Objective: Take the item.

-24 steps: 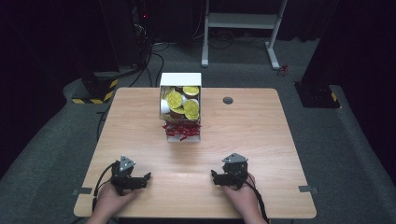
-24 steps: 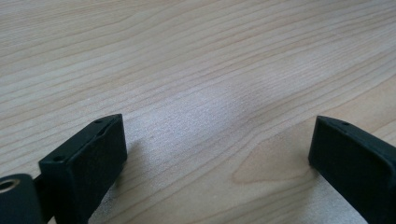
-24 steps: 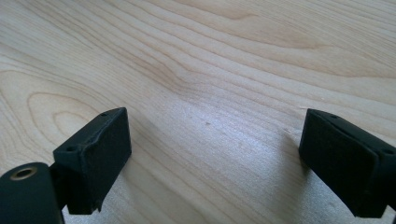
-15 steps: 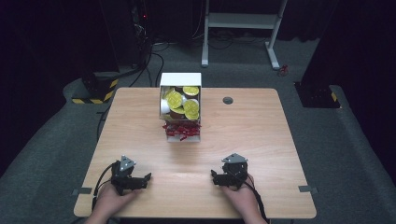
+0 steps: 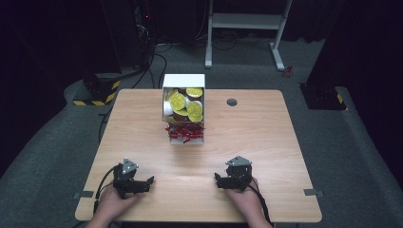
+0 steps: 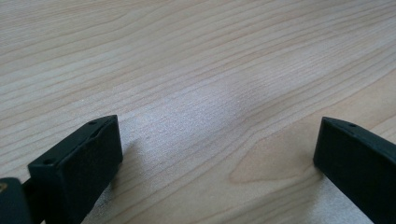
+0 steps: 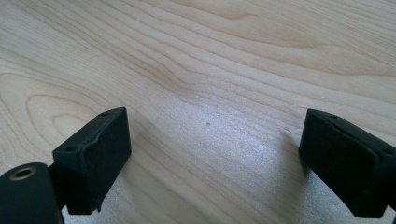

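Work item: white box [image 5: 183, 81] standing at the far middle of the table [image 5: 266, 142], its open face turned toward the person, loaded with round cups with yellow lids [image 5: 195, 110] above a bed of red shredded filler [image 5: 184, 133].
Box position: well apart from both grippers, ahead of them and roughly on the centre line between them.
Cup count: at least 4 yellow lids visible; more may sit behind, cannot tell.
Cup handling: judged light and rigid enough for a firm pinch; the foil-like lid is judged thin and easy to dent, and the smooth side wall may slip.
Cup grasp point: across the side wall just below the lid rim, pads on opposite sides, not on the lid face.
Box handling: judged thin card, light, likely to slide or tip if pushed; brace 1 wall while the other gripper draws a cup out.
Filler handling: soft, loose strands that can snag on the jaws and trail out.
Left gripper [image 5: 142, 183]: rests on the near left of the table, jaws spread wide with bare wood between them in the left gripper view.
Right gripper [image 5: 219, 180]: rests on the near right of the table, jaws spread to full width, nothing between them.
Other item: small dark round fitting [image 5: 232, 101] in the tabletop, right of the box.
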Available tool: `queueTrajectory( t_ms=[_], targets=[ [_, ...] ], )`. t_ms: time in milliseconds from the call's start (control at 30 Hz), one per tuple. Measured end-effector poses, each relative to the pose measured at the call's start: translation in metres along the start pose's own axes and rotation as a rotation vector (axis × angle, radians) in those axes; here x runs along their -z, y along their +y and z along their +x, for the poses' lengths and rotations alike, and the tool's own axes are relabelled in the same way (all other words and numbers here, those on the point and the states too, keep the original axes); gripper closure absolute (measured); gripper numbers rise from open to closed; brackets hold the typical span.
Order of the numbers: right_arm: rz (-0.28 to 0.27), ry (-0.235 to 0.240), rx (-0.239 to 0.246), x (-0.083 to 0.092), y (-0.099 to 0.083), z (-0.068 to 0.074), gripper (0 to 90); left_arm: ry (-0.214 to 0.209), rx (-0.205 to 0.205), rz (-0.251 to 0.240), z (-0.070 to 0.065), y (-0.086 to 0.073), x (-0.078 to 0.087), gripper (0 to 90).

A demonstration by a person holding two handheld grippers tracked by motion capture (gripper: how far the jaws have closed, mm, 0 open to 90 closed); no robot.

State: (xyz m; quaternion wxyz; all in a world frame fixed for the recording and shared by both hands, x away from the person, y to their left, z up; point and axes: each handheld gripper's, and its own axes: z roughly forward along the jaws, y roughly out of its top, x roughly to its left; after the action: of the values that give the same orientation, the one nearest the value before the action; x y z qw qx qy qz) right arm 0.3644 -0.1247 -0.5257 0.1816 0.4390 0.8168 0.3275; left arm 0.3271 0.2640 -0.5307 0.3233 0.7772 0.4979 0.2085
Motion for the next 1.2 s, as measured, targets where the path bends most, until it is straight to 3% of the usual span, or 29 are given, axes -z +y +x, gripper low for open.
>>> queueTrajectory(
  t_ms=[533,1200],
  targets=[
    [0.009,-0.004,0.005,0.002,0.002,0.000,12.6,0.005,0.008,-0.003,0.000,0.000,-0.001,0.4],
    [-0.079,0.008,0.017,0.017,0.005,-0.008,13.5,0.006,0.009,-0.003,0.000,0.000,-0.001,0.5]
  ],
)
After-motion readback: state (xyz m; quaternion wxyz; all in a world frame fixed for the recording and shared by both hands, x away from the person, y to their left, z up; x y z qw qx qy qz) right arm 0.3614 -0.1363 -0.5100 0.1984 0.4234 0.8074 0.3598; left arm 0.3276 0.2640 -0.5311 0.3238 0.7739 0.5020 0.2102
